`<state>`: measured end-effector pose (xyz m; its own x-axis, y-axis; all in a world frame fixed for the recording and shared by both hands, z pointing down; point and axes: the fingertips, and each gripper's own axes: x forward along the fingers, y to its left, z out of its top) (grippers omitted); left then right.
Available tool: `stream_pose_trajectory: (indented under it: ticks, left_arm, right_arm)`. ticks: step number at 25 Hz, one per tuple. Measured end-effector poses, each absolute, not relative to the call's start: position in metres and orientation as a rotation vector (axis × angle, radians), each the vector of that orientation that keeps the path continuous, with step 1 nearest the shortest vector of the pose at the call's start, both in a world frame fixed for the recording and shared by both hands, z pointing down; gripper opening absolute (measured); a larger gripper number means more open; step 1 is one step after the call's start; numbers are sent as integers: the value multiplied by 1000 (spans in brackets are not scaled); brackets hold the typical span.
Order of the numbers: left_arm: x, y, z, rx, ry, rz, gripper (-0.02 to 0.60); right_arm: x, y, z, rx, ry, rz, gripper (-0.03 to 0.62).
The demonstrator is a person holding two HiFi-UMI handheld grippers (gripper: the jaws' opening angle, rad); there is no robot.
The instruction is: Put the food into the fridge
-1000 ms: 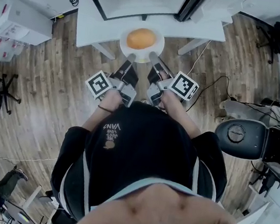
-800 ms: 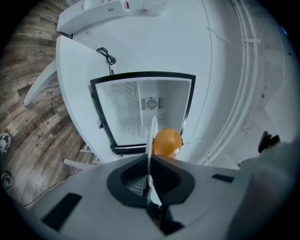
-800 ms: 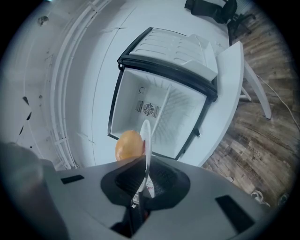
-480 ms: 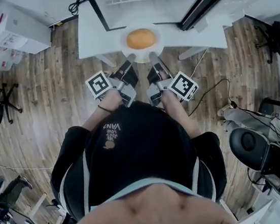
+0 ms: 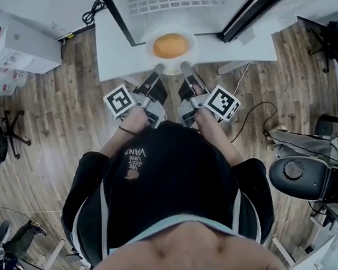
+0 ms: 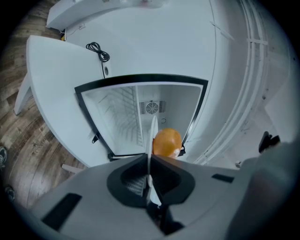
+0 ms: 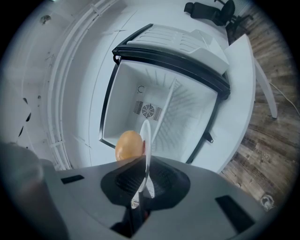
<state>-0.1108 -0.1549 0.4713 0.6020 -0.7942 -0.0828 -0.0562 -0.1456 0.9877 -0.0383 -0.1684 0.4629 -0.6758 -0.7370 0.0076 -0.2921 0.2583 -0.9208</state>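
My left gripper (image 5: 157, 69) is clamped on the near rim of the white plate (image 5: 185, 59). The plate hangs level just in front of the open fridge (image 5: 142, 10) with the round orange food (image 5: 171, 46) sitting at its middle, and my right gripper (image 5: 186, 69) is pinched on the same rim just beside the left one. I'd push both hands in together, wrists flat so the food can't roll. I'd steer clear of the open door (image 5: 253, 9) on the right and let go only once the plate rests inside.
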Motion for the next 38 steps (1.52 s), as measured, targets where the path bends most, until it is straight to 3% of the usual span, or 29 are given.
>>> stream_pose_trajectory:
  ticks: [15, 38]
  left_arm:
    - [-121, -169, 472, 1618, -697, -705, 26]
    - [-104, -243, 463, 1621, -730, -755, 26]
  right_arm:
    - [-40, -175, 479, -1074, 2026, -1479, 26]
    - [-30, -258, 460, -928, 2117, -1399, 26]
